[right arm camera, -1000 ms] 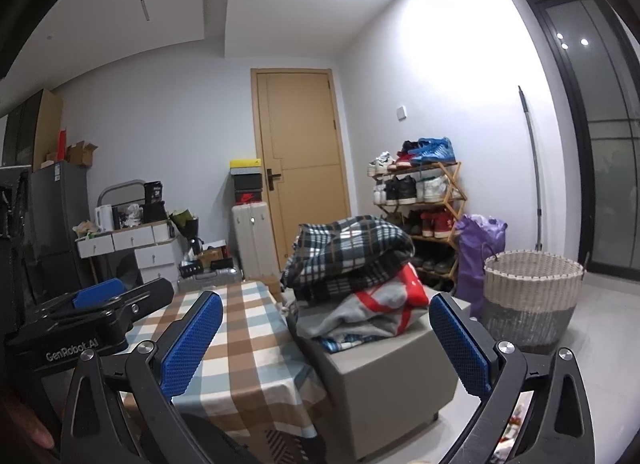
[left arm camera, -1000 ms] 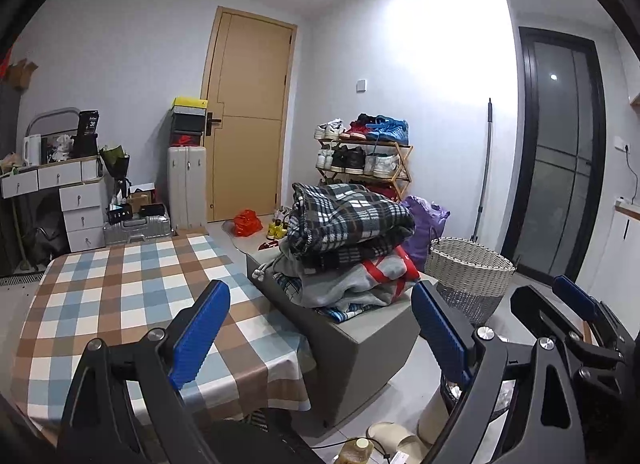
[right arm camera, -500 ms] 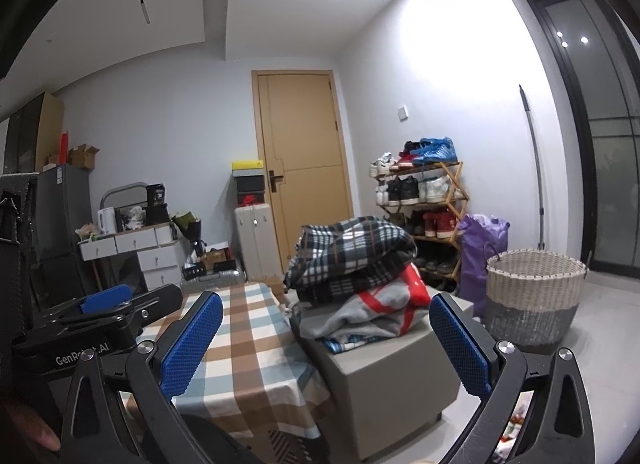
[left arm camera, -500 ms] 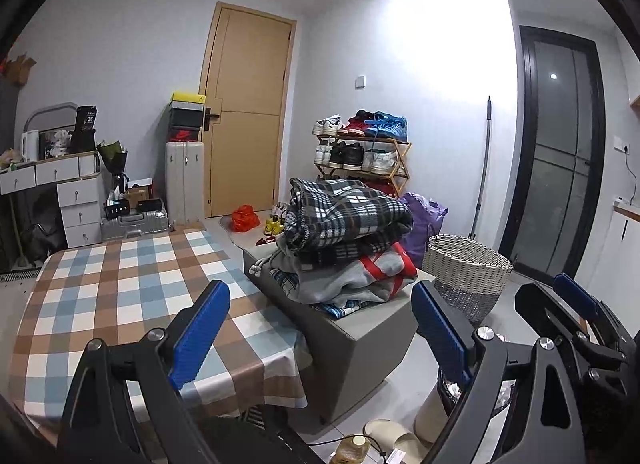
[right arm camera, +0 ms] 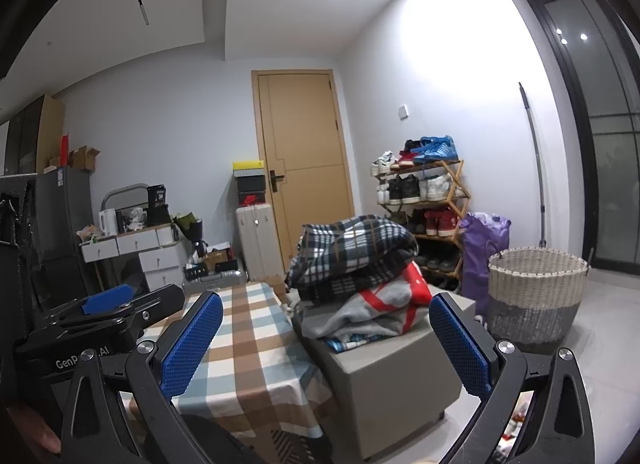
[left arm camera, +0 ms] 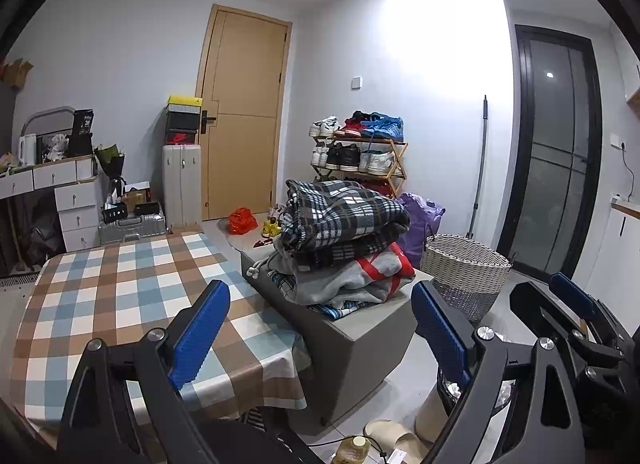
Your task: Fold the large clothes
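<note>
Clothes pile ahead of both tools
Heaped on grey ottoman, well beyond left tool and right tool, both released, empty.

the left gripper stands wide apart with nothing between its blue pads. beyond it lies a bench under a brown, blue and white checked cloth. just right of the bench a grey ottoman carries a pile of clothes: a black-and-white plaid fleece on top, a grey garment with red trim beneath. a woven basket sits on the floor to the right, near a purple bag. part of the right gripper shows at the right edge. a shoe rack stands against the far wall beside a wooden door.
</note>
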Demonstrator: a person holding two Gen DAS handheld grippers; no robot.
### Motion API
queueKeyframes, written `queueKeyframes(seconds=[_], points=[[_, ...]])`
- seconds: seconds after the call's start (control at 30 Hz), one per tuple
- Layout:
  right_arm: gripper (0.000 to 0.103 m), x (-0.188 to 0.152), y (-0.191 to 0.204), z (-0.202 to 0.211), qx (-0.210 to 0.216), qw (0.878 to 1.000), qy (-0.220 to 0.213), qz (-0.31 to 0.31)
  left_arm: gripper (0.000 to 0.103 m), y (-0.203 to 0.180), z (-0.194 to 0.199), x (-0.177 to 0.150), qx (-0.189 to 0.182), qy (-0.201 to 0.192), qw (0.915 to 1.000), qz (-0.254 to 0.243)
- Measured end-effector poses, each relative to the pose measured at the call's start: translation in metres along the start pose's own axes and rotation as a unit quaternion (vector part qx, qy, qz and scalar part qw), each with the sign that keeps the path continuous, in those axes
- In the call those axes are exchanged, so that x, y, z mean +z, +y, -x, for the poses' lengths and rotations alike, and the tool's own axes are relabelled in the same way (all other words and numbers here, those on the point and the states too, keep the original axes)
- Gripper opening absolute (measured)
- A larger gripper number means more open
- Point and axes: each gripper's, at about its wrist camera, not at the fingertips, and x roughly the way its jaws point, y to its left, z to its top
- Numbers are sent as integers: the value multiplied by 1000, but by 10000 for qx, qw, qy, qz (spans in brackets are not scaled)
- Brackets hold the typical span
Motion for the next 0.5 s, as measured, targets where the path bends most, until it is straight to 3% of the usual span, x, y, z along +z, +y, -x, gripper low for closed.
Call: queueKeyframes(seconds=[0.5], points=[[103,1,4,3,8,10000,-21,-5,90,-8,1,-1,-24,-60,9999,-112]])
